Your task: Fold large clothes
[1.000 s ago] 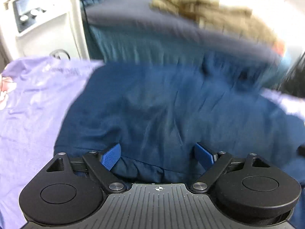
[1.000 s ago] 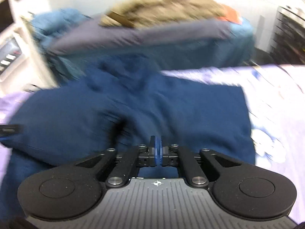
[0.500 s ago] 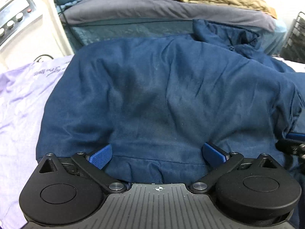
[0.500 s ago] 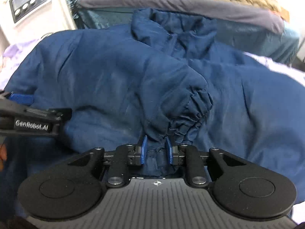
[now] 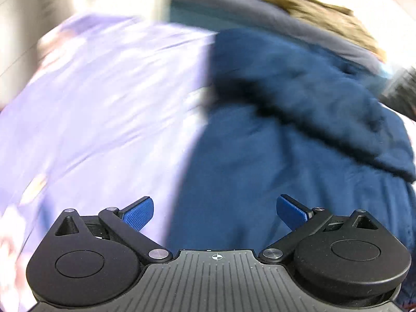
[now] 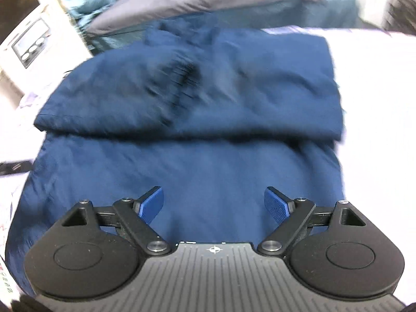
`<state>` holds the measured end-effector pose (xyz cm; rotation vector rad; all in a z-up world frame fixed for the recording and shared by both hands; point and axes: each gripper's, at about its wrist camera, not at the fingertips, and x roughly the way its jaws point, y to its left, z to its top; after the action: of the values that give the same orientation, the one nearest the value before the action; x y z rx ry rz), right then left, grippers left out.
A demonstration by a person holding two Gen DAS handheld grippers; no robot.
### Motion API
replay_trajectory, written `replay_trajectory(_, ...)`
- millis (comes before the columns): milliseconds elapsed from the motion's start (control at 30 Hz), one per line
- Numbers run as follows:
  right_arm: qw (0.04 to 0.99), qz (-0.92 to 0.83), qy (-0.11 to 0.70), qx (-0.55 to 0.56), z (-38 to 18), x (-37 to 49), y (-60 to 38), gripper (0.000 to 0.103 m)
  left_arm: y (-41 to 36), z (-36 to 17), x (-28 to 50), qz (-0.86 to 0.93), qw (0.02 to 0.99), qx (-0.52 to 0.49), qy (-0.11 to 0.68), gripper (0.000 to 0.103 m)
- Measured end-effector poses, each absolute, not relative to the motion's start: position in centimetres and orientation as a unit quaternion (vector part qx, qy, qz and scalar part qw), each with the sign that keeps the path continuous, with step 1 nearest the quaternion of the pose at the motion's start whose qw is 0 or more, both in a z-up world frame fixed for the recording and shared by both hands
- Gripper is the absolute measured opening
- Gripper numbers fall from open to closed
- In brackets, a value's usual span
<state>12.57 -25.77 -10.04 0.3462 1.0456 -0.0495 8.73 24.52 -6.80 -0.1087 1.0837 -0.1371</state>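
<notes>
On the lavender sheet [image 5: 98, 98] we've got the navy jacket [image 6: 197, 135] lying spread out, its upper part folded down over the lower half, a sleeve cuff [image 6: 182, 78] resting on top. Our left gripper [image 5: 215, 212] hangs over the jacket's left edge, jaws spread wide, nothing between them. Our right gripper [image 6: 213, 204] is spread too, empty, above the lower half. Both views are pretty blurry.
</notes>
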Motion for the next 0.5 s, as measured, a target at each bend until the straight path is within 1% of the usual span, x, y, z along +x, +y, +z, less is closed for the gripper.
replay_trajectory(67,0.846,-0.029,0.501,0.182,-10.5,10.0,-27.9,0.087,27.3,-7.0,6.1,-0.035,0.848,-0.085,0.522,0.103)
replay_trajectory(167,0.829,-0.035,0.517,0.211,-11.3,6.5,-30.8,0.087,29.5,-7.8,3.3,-0.004,0.838,-0.137,0.529,0.103)
replay_trajectory(233,0.817,-0.049,0.527,0.228,-11.8,4.2,-32.3,0.089,29.9,-8.5,1.6,-0.014,0.830,-0.172,0.530,0.103)
replay_trajectory(333,0.808,-0.057,0.534,0.241,-12.3,0.9,-33.4,0.088,28.2,-10.3,0.2,-0.021,0.817,-0.185,0.545,0.103)
replay_trajectory(433,0.795,-0.026,0.547,0.260,-12.9,-1.3,-33.4,0.081,26.7,-12.0,-0.8,-0.035,0.801,-0.191,0.566,0.103)
replay_trajectory(500,0.783,0.007,0.554,0.282,-13.2,-2.7,-33.0,0.072,25.9,-12.6,-1.4,-0.040,0.796,-0.194,0.572,0.103)
